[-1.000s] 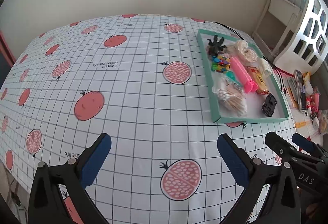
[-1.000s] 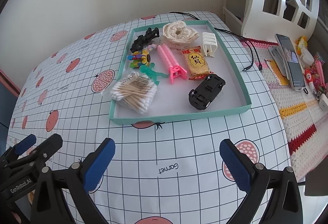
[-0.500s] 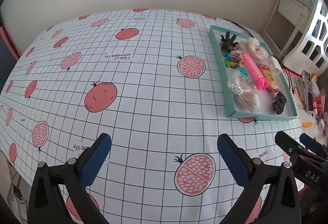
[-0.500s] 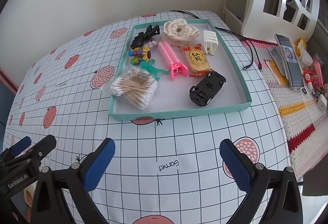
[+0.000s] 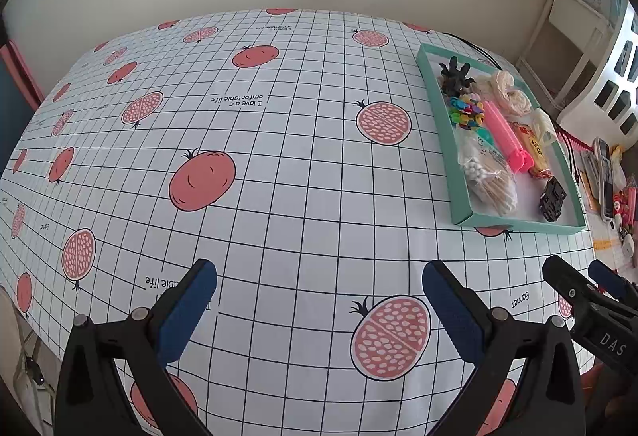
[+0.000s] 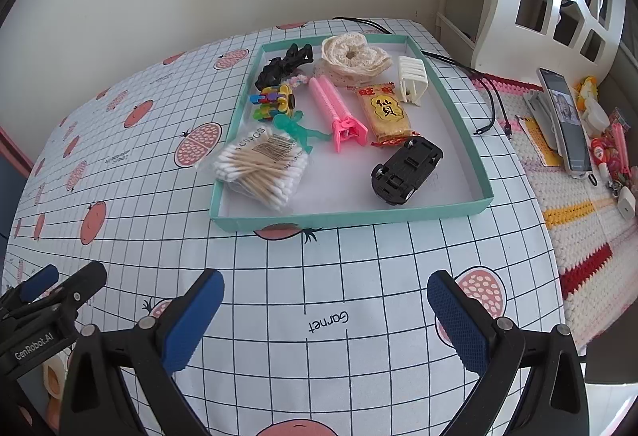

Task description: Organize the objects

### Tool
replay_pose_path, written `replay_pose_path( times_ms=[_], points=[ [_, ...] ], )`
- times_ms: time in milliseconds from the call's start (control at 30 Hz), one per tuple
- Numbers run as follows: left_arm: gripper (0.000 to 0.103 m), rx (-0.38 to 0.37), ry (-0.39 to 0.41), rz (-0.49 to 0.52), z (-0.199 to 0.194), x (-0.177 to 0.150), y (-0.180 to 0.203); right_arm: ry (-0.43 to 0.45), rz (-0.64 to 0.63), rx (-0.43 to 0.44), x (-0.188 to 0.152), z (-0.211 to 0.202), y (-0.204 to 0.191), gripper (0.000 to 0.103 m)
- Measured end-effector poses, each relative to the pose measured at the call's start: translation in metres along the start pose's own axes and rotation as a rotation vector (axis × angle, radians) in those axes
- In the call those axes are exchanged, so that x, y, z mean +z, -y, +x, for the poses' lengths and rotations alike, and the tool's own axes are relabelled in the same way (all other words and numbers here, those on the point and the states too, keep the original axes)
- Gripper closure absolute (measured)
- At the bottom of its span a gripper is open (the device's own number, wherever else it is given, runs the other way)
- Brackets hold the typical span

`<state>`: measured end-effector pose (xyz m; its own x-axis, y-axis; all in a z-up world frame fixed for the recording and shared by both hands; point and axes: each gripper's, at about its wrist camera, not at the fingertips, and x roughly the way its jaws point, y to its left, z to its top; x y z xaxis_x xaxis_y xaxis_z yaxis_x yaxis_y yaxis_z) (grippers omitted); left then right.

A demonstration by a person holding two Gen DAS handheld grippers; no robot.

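A teal tray (image 6: 347, 214) of small items is being kept on the counter (image 6: 319, 268), its long axis running away from both tools; a yellow snack packet (image 6: 384, 113) reads "仙貝". Left tool (image 5: 319, 310) and right tool (image 6: 325, 320) are being held spread, empty, above "Garnet" lettering (image 6: 328, 320).

tray (image 6: 351, 213): shallow teal-rimmed, white floor, flat on the gridded cloth
cotton swabs (image 6: 261, 170): clear bag, tray's near left corner
toy car (image 6: 406, 170): black, overturned, near right part of tray
pink clip (image 6: 337, 111): lengthwise at tray's middle
snack packet (image 6: 384, 113): yellow, just right of the clip
crochet piece (image 6: 355, 57): cream, tray's far end
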<state>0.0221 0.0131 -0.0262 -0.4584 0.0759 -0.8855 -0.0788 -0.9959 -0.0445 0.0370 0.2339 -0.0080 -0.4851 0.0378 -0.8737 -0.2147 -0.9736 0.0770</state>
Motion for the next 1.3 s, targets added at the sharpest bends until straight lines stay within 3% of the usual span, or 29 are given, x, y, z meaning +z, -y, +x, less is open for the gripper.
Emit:
replay_pose_path(
  times_ms=[1300],
  points=[
    [0.000, 0.016, -0.014, -0.012, 0.0056, 0.0007, -0.0067, 0.002, -0.006, -0.004, 0.0022, -0.0013, 0.0021, 0.000]
  ],
)
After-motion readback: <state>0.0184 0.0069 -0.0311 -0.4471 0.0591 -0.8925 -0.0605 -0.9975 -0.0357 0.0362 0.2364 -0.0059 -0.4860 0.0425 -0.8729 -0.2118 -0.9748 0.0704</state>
